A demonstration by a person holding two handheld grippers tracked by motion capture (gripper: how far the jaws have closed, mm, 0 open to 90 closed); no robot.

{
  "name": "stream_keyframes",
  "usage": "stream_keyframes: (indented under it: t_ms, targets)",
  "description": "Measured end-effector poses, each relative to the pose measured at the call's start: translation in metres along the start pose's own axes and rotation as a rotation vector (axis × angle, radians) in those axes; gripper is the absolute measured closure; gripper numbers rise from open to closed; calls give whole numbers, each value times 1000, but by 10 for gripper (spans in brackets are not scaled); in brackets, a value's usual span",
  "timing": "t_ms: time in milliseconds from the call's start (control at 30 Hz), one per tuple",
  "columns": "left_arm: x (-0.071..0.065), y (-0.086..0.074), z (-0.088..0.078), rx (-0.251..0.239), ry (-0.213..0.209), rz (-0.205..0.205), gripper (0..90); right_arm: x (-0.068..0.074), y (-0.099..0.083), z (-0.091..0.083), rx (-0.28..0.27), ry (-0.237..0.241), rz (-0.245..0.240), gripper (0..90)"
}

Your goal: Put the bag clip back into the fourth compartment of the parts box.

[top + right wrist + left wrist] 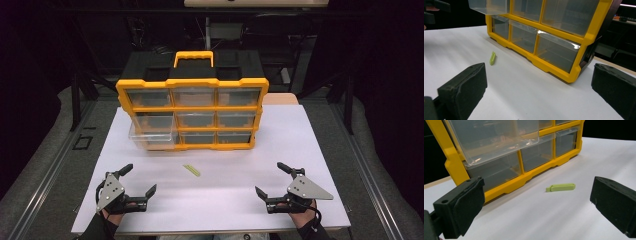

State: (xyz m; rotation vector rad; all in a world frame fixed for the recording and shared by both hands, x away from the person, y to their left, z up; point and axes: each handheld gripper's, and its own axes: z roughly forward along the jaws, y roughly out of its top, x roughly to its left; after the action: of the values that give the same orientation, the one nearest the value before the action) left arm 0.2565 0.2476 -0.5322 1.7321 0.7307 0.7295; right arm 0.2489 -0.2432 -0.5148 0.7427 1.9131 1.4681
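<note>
Small light-green plastic clip [191, 170] lies mid-frame on the white tabletop [300, 150], below the unlabelled yellow-framed clear-drawer organiser [192, 112]. Left gripper [140, 180] and right gripper [268, 179], lower corners, both gape wide, holding nothing.

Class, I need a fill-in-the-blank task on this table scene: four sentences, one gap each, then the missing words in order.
1. The organizer has a frame coloured ______.
2. One clear drawer at the organizer's lower left is pulled ______.
3. The small green clip lies on the white ______, apart from both grippers.
4. The left gripper and the right gripper both have their jaws ______, holding nothing.

Missing words: yellow; out; board; open
</note>
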Motion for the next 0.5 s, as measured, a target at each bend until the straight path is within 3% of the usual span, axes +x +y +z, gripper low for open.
stream_keyframes:
  t_ms: [500]
  targets:
    - [1, 0, -2, 2, 18, 1, 0, 3, 2, 16, 55, 41, -9, 0]
